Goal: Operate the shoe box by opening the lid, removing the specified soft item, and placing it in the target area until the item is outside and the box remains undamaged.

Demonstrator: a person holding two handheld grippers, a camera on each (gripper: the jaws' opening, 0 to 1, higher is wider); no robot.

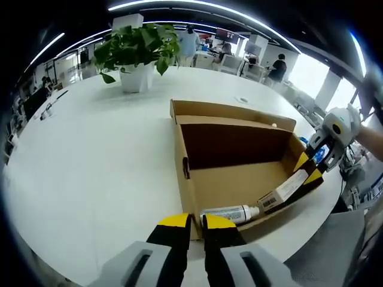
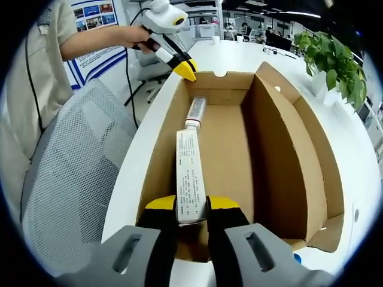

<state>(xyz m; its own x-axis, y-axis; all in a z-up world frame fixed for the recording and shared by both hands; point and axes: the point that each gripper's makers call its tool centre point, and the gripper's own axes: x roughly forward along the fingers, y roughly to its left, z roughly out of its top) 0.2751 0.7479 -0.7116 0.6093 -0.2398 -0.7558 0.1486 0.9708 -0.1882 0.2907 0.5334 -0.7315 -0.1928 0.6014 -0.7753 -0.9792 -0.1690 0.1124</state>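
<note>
An open brown cardboard box [image 1: 233, 179] [image 2: 281, 149] stands on the white table, its lid folded back. On its floor lie a long white printed pack [image 2: 190, 173] [image 1: 281, 191] and a white capped tube [image 1: 230, 212] [image 2: 196, 107], end to end. I cannot tell whether they are one piece. My right gripper [image 2: 191, 206] [image 1: 311, 167] reaches over one end wall and is shut on the pack's near end. My left gripper [image 1: 196, 222] [image 2: 185, 69] is shut on the top edge of the opposite end wall, close to the tube.
A potted green plant [image 1: 140, 51] [image 2: 332, 60] stands on the table [image 1: 90, 155] beyond the box. A grey mesh chair [image 2: 78, 173] [image 1: 323, 251] sits at the table edge beside the box. A person's sleeve [image 2: 42, 72] is near it. Several people are far behind.
</note>
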